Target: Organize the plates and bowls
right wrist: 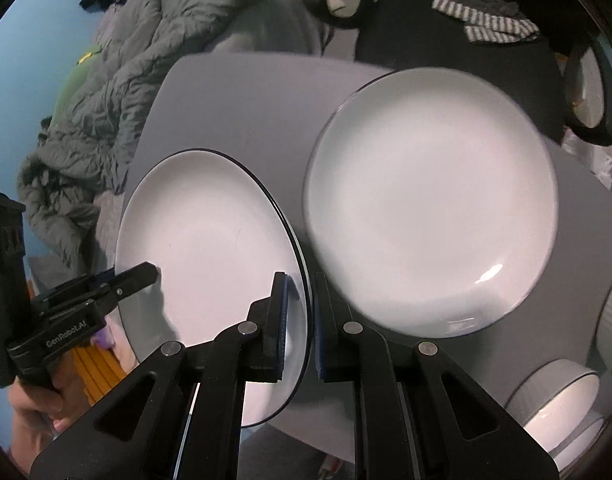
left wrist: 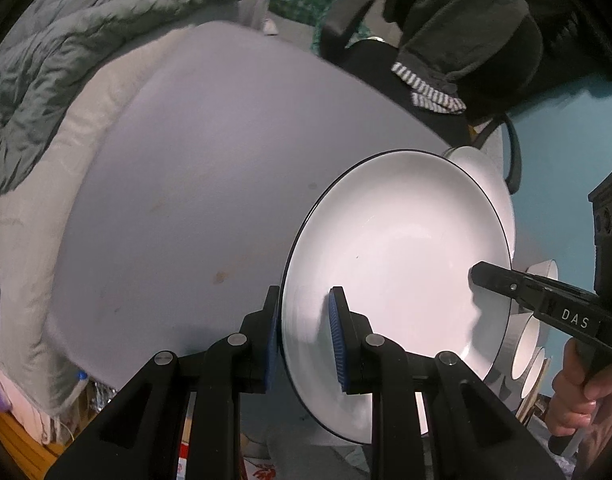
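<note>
table (right wrist: pixel 234 92): grey | on it: white plate (right wrist: pixel 429 216); bowls (right wrist: pixel 553 404)

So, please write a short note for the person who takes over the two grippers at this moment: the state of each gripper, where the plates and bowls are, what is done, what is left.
Left gripper: shut on the near-left rim of the held plate.
Right gripper: shut on the opposite rim of the same plate.
The plate is tilted, above the grey table.
A second plate lies flat on the table, right of the held one.
Bowls stand at the table's right edge.
Done: one plate gripped by both grippers.
Left: put it down, probably on the second plate, then sort the bowls.
</note>
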